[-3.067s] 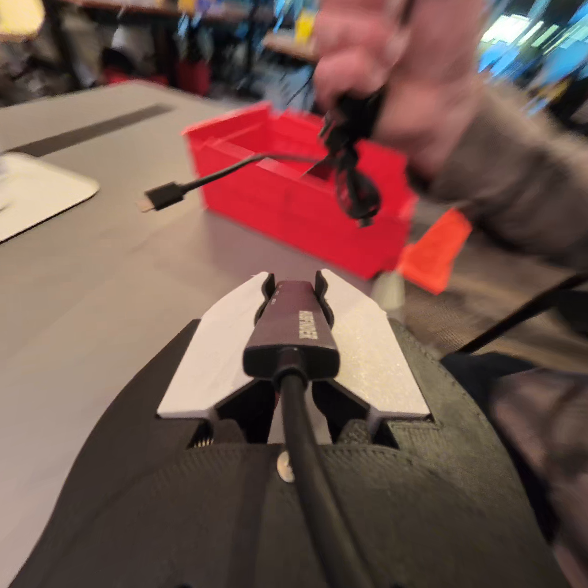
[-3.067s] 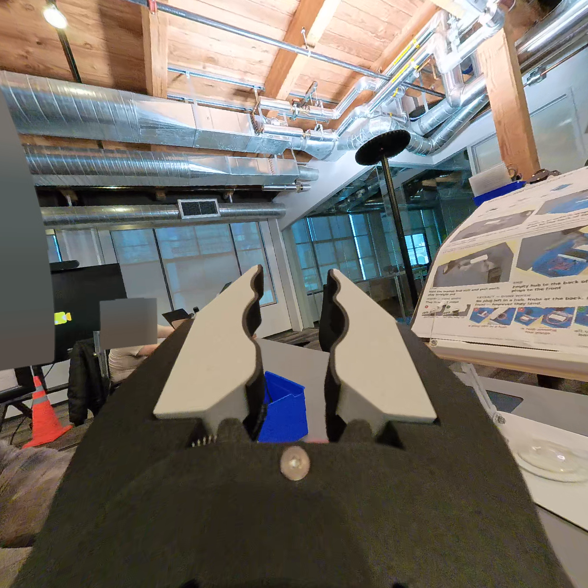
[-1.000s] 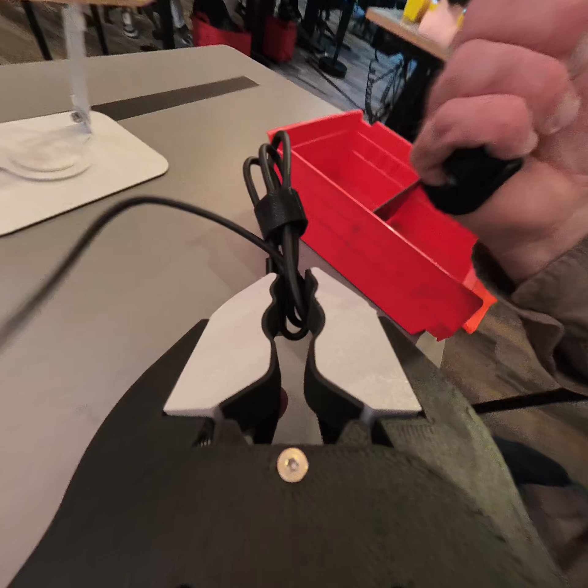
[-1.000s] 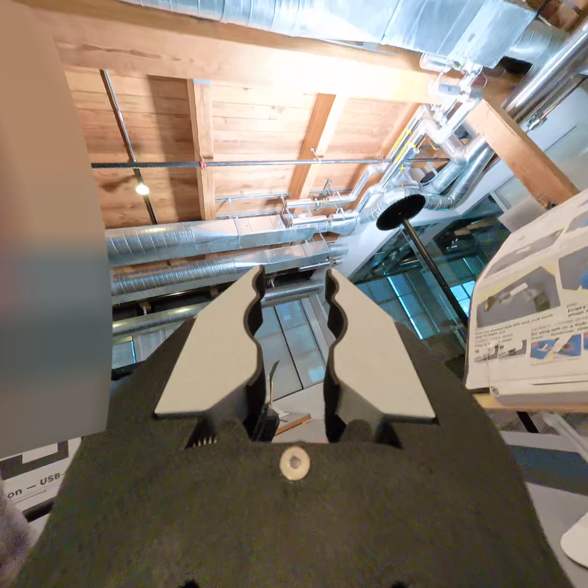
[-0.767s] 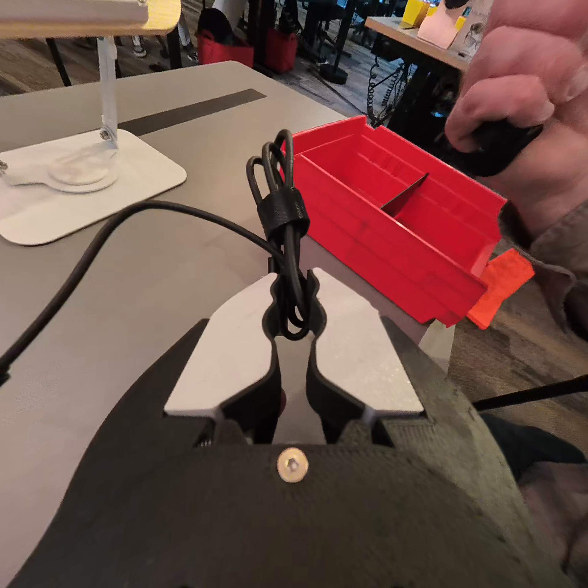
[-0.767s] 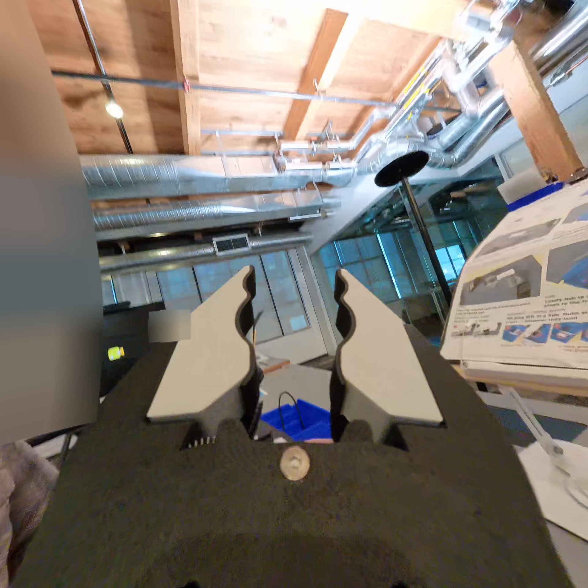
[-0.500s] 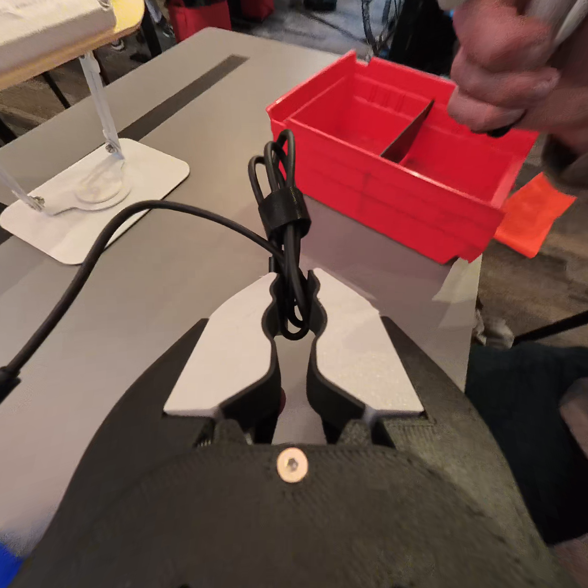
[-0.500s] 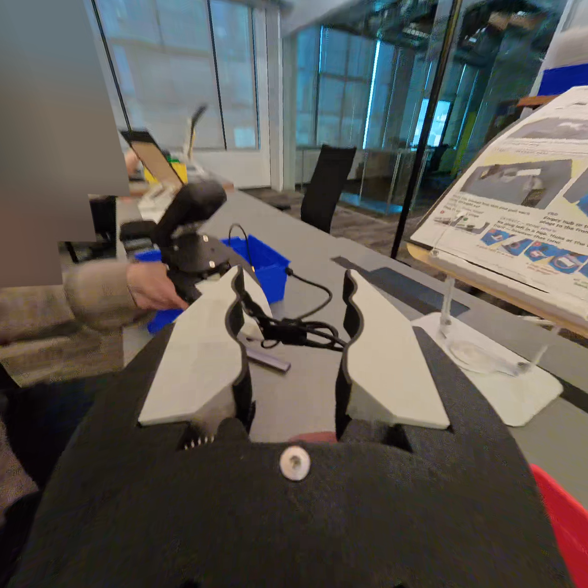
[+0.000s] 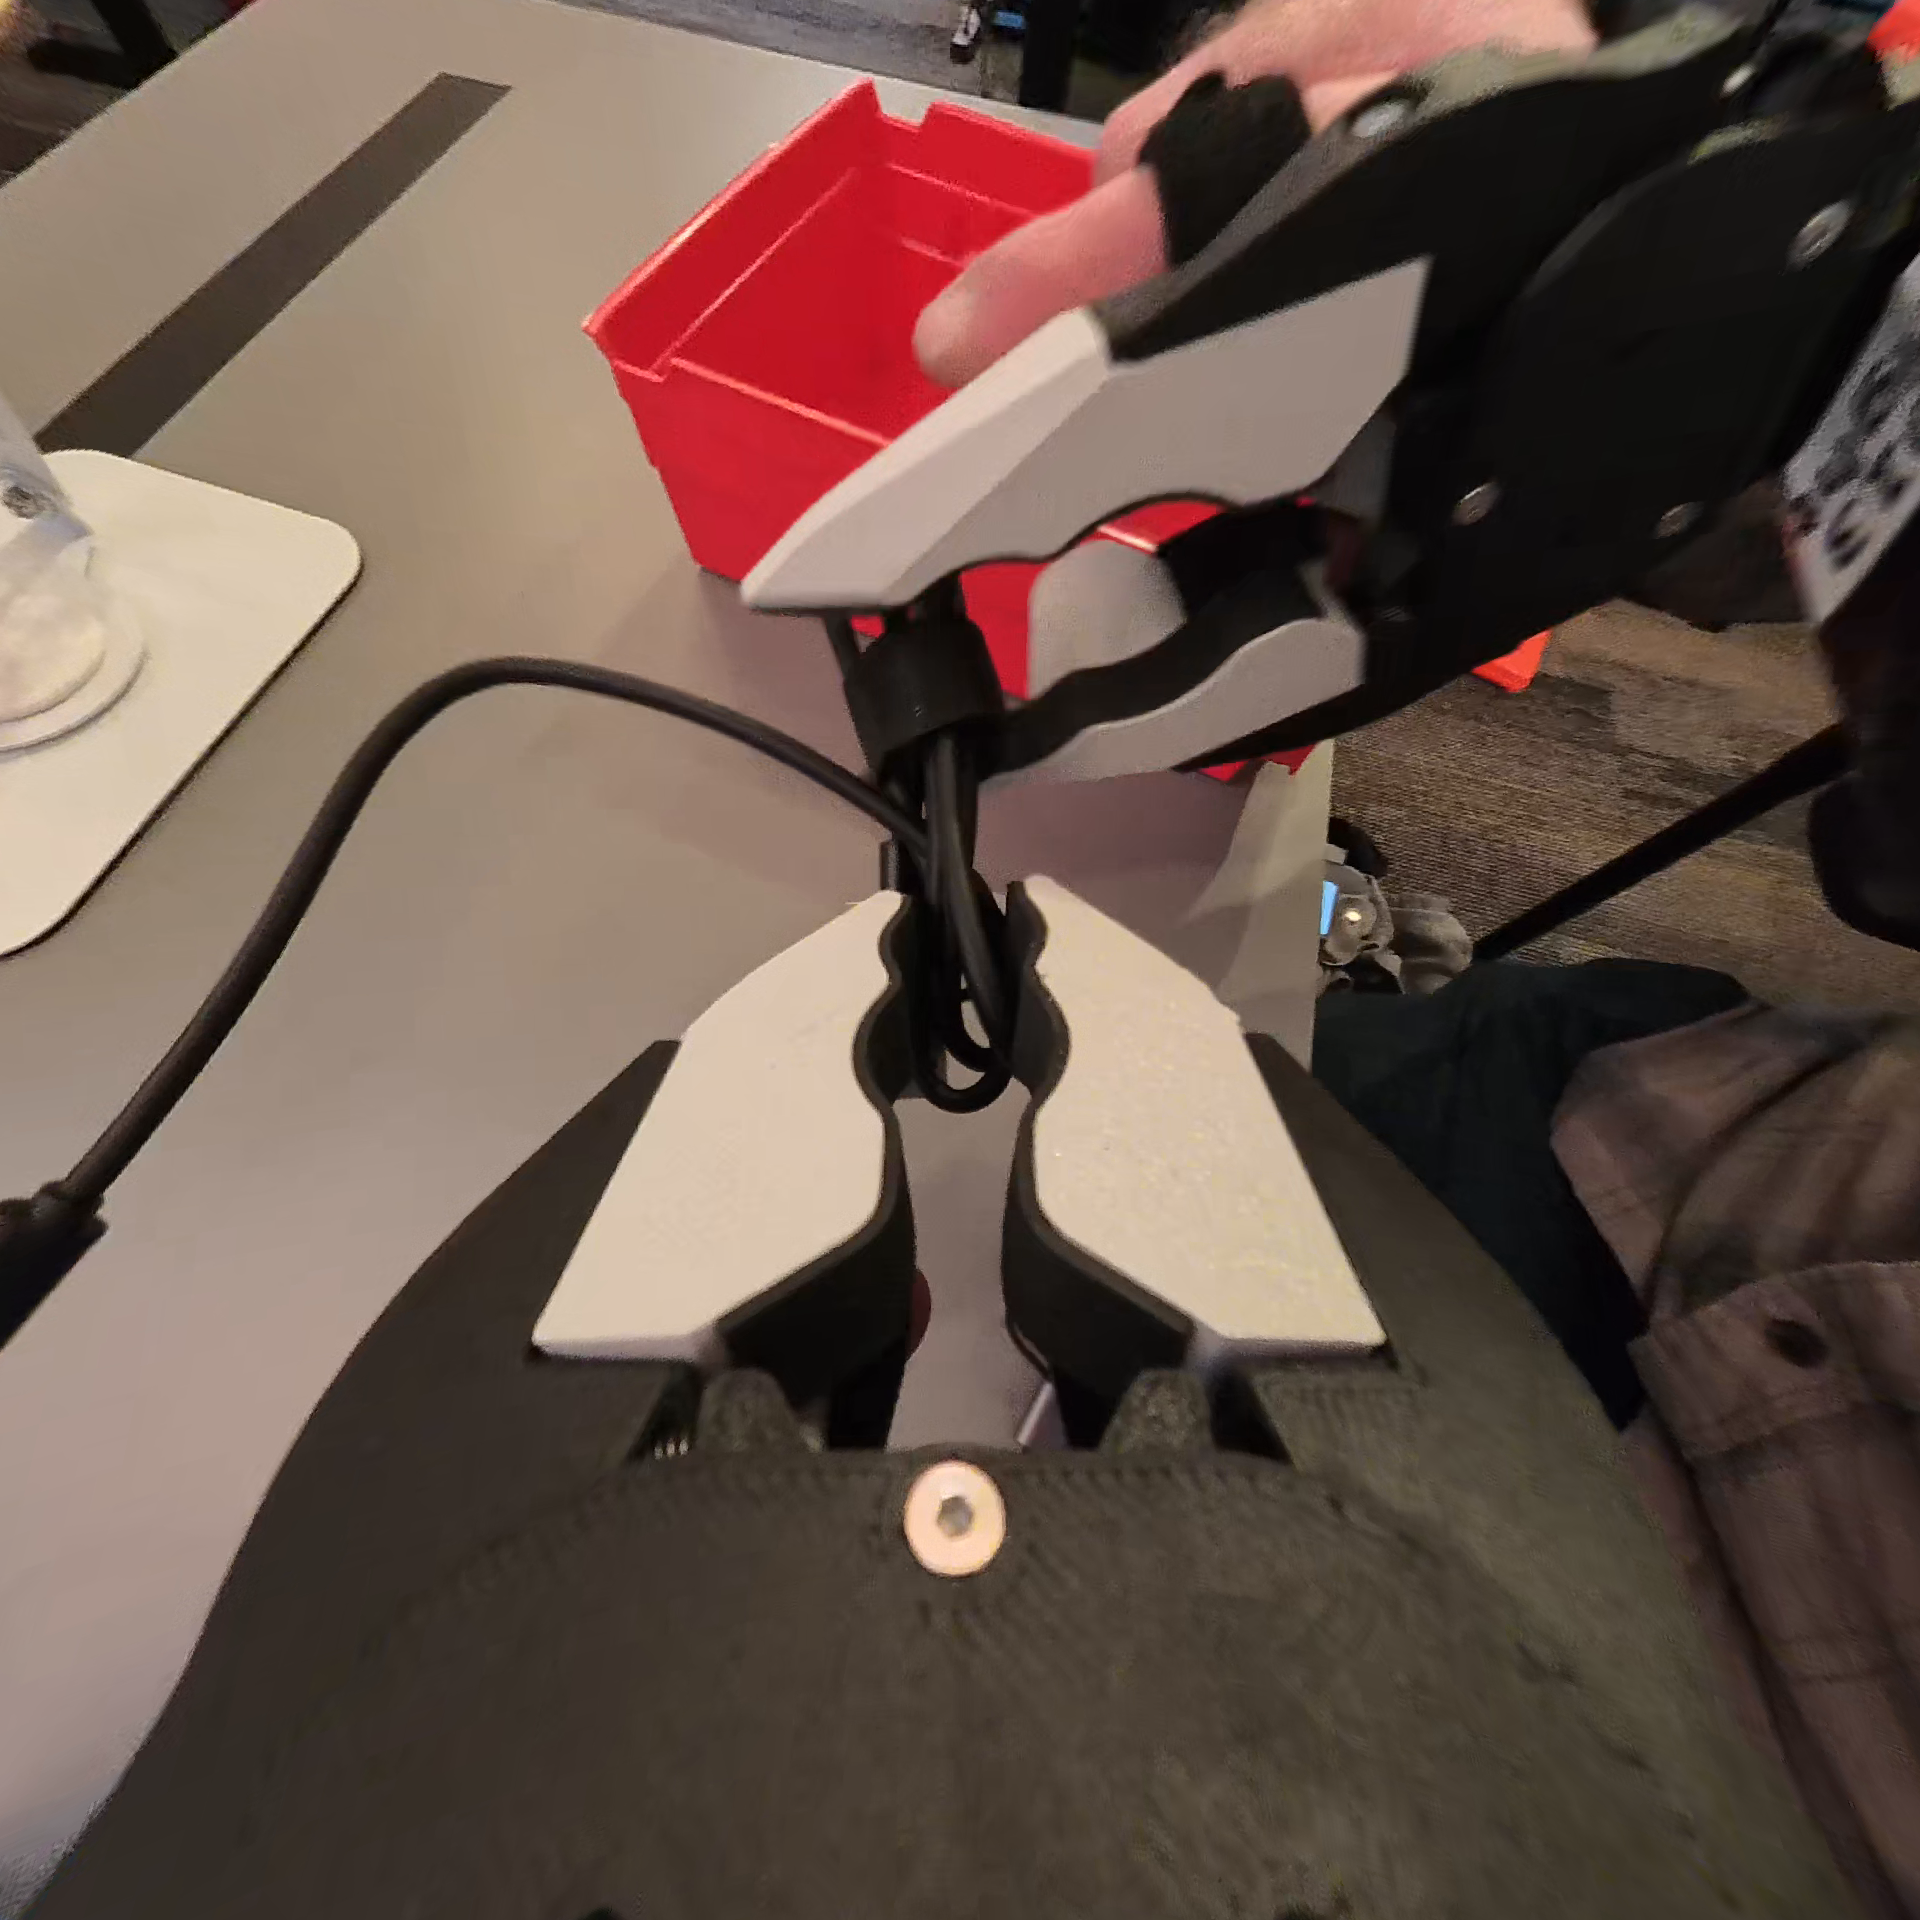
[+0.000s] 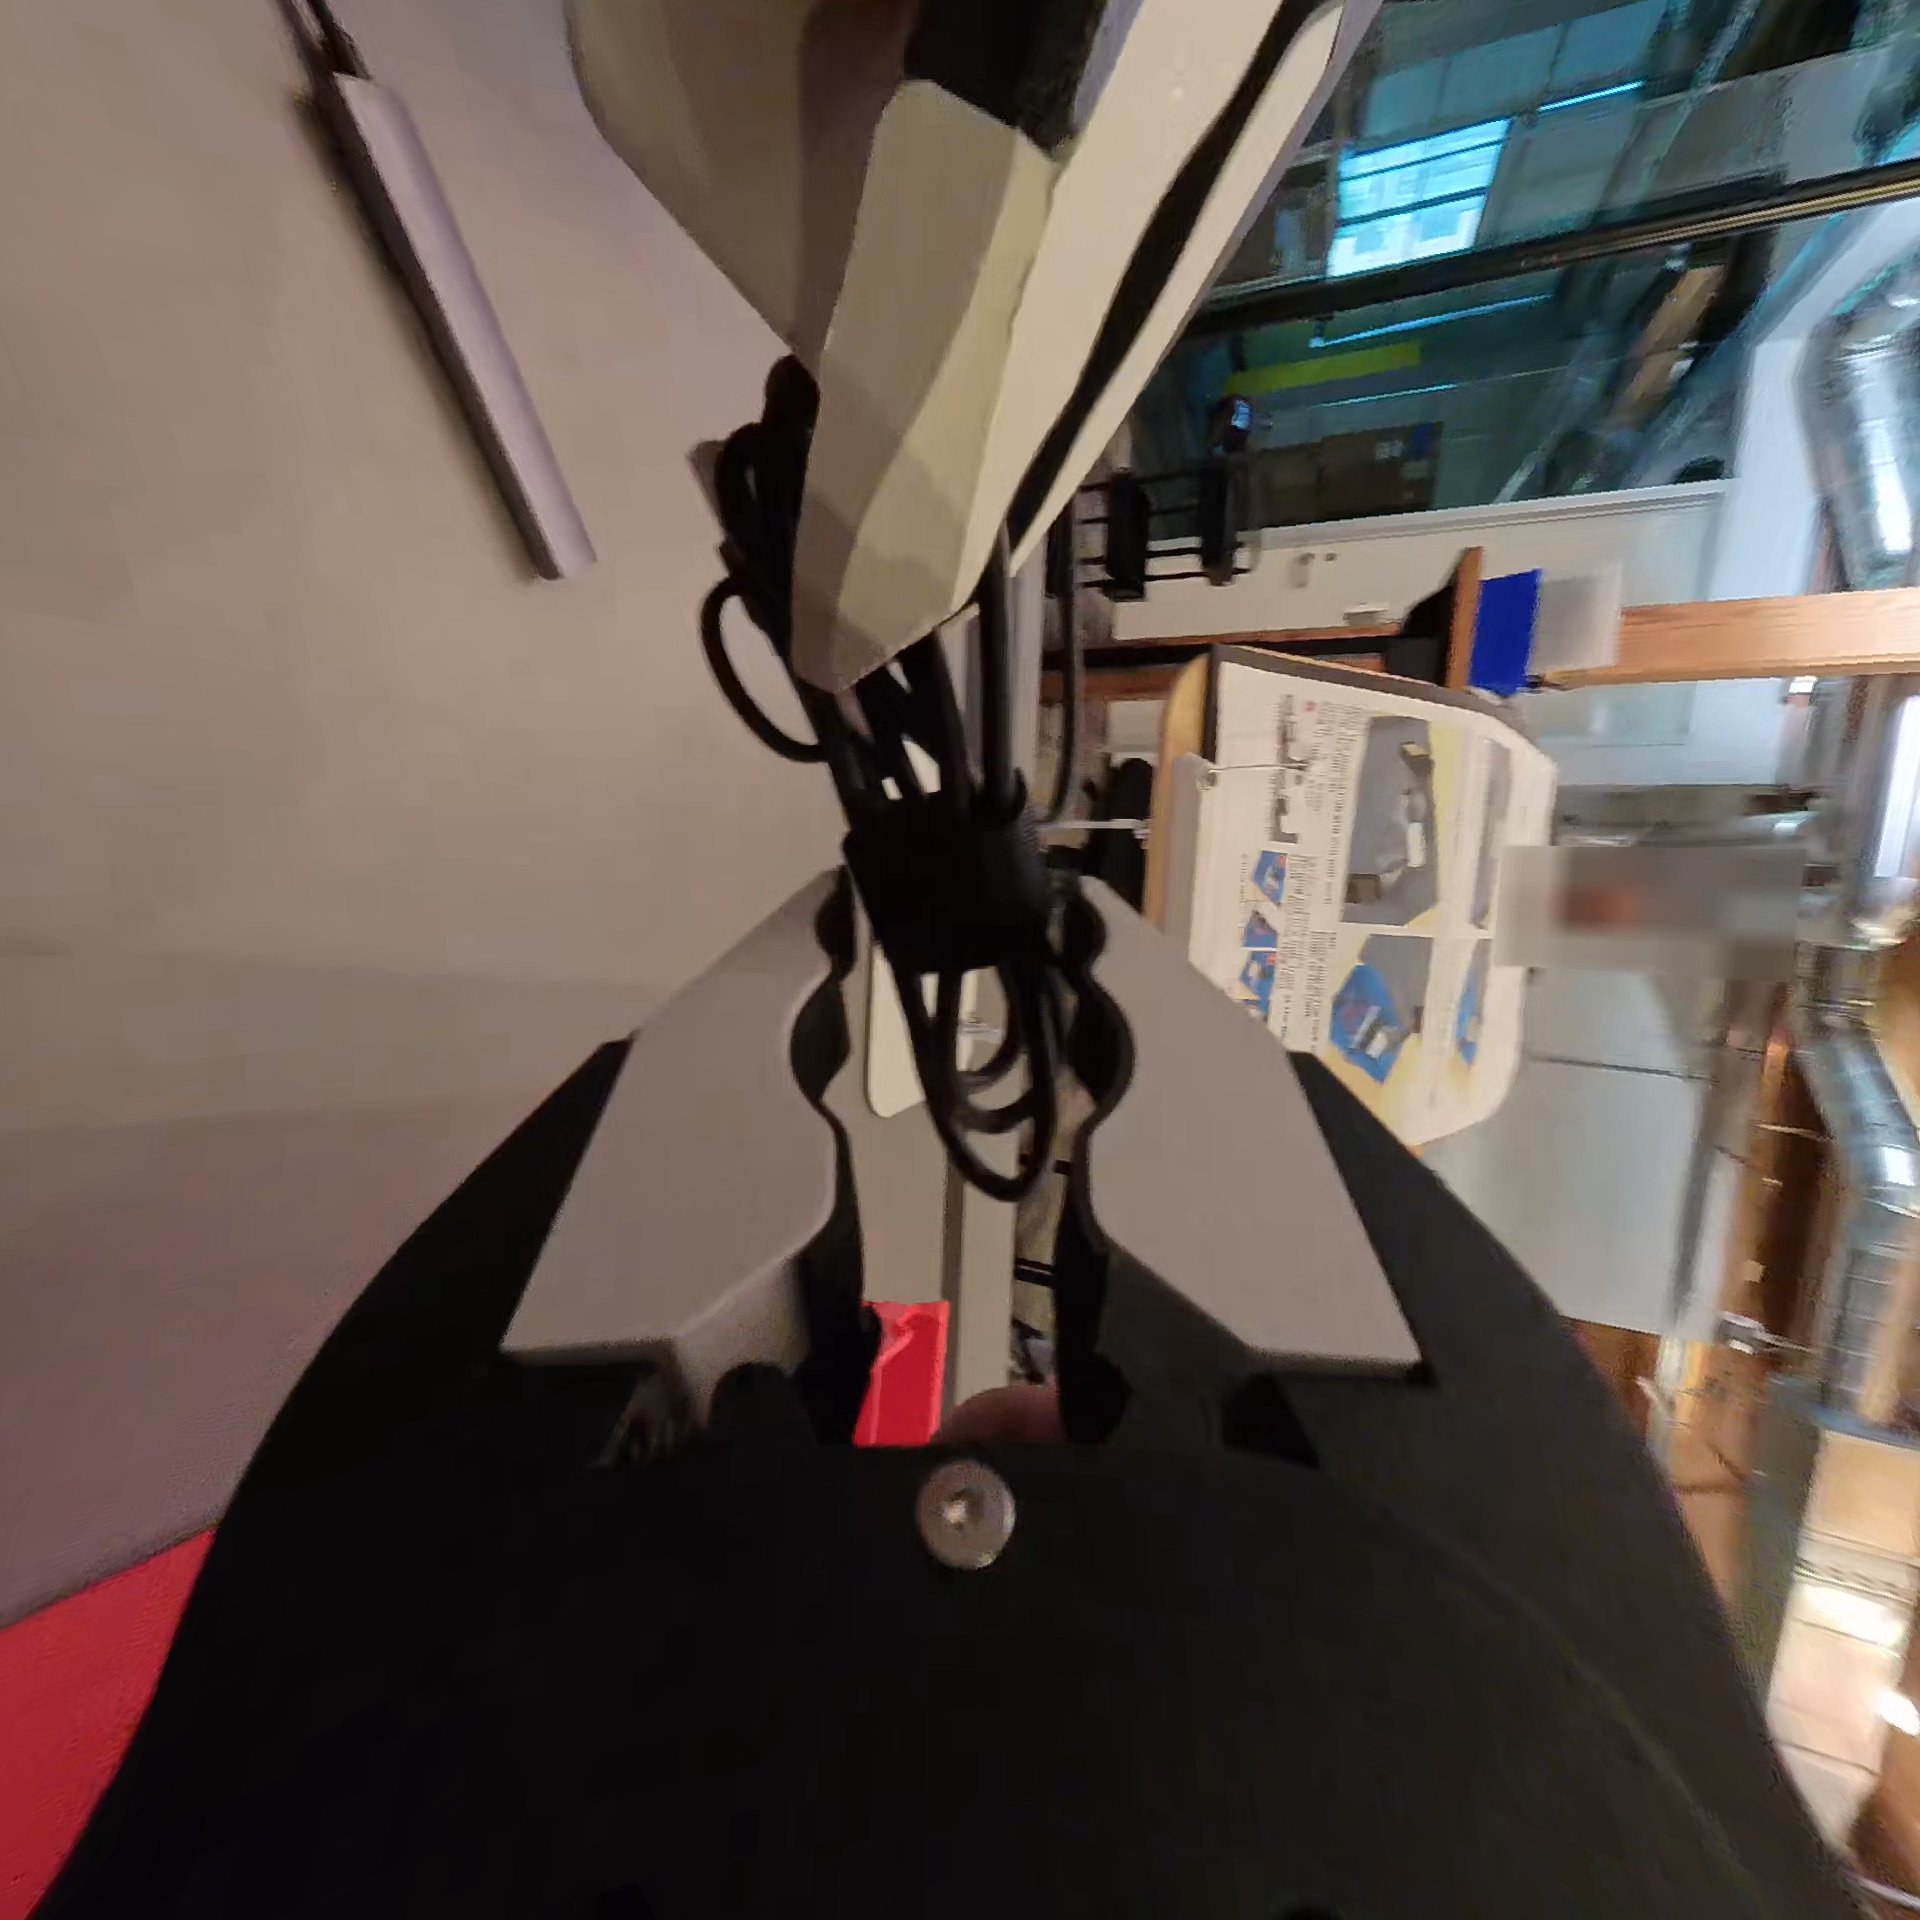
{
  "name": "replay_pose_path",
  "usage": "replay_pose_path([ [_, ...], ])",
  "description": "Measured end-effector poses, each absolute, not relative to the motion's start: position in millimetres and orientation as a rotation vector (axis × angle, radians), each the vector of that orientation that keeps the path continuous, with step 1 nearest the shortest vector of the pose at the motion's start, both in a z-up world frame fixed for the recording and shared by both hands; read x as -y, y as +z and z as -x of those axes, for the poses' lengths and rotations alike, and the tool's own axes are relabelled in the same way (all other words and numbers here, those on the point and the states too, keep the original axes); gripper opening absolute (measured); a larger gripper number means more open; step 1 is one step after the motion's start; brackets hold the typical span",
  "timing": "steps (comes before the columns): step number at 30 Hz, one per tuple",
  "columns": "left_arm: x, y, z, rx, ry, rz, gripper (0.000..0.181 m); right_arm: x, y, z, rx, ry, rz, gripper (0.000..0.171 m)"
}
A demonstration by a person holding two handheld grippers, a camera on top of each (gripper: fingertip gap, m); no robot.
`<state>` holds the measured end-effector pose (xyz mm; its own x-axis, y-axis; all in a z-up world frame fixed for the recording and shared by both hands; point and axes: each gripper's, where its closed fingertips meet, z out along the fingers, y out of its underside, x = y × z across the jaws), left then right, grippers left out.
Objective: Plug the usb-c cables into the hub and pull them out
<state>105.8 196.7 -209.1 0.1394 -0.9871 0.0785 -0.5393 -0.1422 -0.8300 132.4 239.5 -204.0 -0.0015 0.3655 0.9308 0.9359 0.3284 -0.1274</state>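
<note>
The left gripper [image 9: 954, 940] still held its fingers closed on the lower loops of the coiled black USB-C cable bundle [image 9: 940, 831], as it had for the past second, but the right gripper [image 9: 961, 675] had changed a great deal: a second earlier it pointed up at the ceiling with nothing between its fingers, and now it had swung down beside the left one, its partly open fingers straddling the bundle at the black strap [image 10: 940, 883] that binds the coils. Whether those fingers already pinched the strap or only bracketed it could not be told. Judged from this, the cable was being passed or steadied between the two tools before any plugging; a long free length of cord [image 9: 312, 883] arced off to the left over the desk toward a dark connector at the picture's edge. A slim grey bar [image 10: 447, 312], possibly the hub, lay on the desk beyond the bundle in the right wrist view. The matte grey desk [image 9: 468, 1039] also carried a red plastic bin with a divider [image 9: 810, 343] at its far edge and a white-based clear stand [image 9: 177, 623] holding a printed instruction sheet [image 10: 1361, 914]. Beyond lay a workshop room with glass partitions, silver ducting and wooden beams.
</note>
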Motion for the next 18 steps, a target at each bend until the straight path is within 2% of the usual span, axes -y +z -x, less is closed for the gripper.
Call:
replay_pose_path([
  [3, -194.9, -210.7, -106.0, -1.48, -0.867, 1.767, 0.014, -239.0, -206.5, -131.4, 1.57, -0.721, 1.196, 0.022],
  [6, -195.6, -204.9, -106.3, -1.433, -0.91, 1.744, 0.019, -235.6, -202.9, -134.4, 1.536, -0.7, 1.218, 0.016],
  [8, -195.7, -194.3, -105.8, -1.39, -0.952, 1.709, 0.025, -235.1, -196.3, -141.6, 1.498, -0.701, 1.248, 0.015],
  [10, -199.9, -185.7, -100.2, -1.356, -0.943, 1.692, 0.04, -234.6, -186.7, -154.9, 1.466, -0.73, 1.268, 0.015],
  [13, -207.2, -182.7, -85.7, -1.324, -0.905, 1.703, 0.044, -227.7, -167.4, -183.4, 1.413, -0.782, 1.311, 0.015],
  [18, -217.8, -212.5, -59.9, -1.337, -0.763, 1.804, 0.049, -198.6, -139.5, -247.4, 1.319, -0.873, 1.427, 0.015],
])
